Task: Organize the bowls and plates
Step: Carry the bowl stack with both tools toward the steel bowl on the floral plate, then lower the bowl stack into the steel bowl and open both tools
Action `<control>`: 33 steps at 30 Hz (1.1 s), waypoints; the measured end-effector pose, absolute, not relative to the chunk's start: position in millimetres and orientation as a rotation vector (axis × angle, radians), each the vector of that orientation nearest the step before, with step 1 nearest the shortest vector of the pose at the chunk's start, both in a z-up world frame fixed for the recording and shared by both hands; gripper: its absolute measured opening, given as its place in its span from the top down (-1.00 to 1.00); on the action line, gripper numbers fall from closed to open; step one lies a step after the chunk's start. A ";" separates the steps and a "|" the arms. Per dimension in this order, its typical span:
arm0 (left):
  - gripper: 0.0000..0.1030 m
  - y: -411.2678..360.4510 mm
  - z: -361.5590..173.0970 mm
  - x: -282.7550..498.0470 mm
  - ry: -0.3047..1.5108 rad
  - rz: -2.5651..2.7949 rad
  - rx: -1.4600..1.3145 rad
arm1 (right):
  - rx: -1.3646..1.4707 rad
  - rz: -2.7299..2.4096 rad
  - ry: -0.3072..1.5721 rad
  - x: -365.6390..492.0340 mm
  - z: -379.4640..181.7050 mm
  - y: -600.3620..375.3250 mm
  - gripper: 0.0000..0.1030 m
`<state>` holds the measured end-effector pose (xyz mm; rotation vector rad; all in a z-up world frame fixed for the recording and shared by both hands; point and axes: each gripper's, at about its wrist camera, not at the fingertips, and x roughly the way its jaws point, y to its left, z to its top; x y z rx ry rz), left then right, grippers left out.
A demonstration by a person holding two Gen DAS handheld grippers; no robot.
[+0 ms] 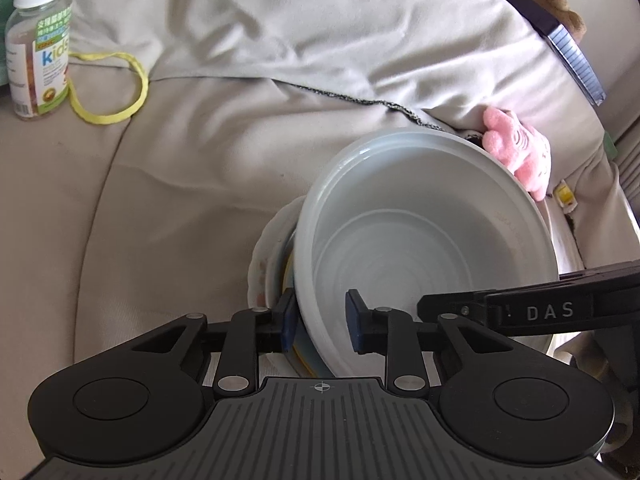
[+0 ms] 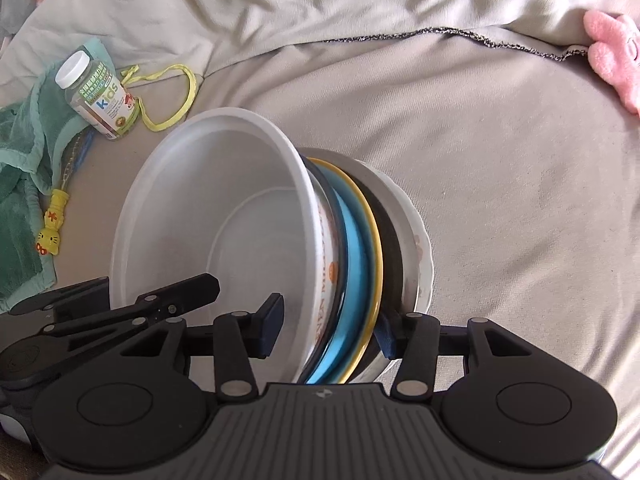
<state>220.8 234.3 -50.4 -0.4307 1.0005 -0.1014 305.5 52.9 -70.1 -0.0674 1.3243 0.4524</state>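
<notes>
Left hand-held gripper: nearest in its own view; one pad outside the white bowl's wall, the other inside and apart from it, jaws fairly narrow and not clamped.
Right hand-held gripper: jaws astride the near edge of the whole stack, left pad inside the white bowl, right pad against the back of the outer dishes, holding them together.
White bowl: topmost in the stack, tipped on edge, its mouth facing left in the right wrist view.
Stack behind it: a printed bowl, a blue plate with a yellow rim, a dark dish and a white plate, nested close.
Sofa: beige cover under the stack, with wrinkled cloth draped behind.
Vitamin bottle: far left, upright, white cap, beside a yellow strap.
Green towel: left of the bottle.
Pink plush toy: far right, just behind the bowl's rim.
Notebook: farthest right, dark-edged.
</notes>
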 end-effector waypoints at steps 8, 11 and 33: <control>0.56 265.8 -56.0 218.8 1.029 -0.208 -0.595 | -0.073 0.423 1.305 301.8 -60.7 51.4 0.10; 0.60 279.1 -46.1 209.5 0.977 -0.239 -0.634 | -0.073 0.411 1.302 301.4 -59.6 51.9 0.12; 0.35 274.7 -32.9 204.2 0.906 -0.193 -0.514 | -0.084 0.389 1.263 288.0 -48.8 39.5 0.14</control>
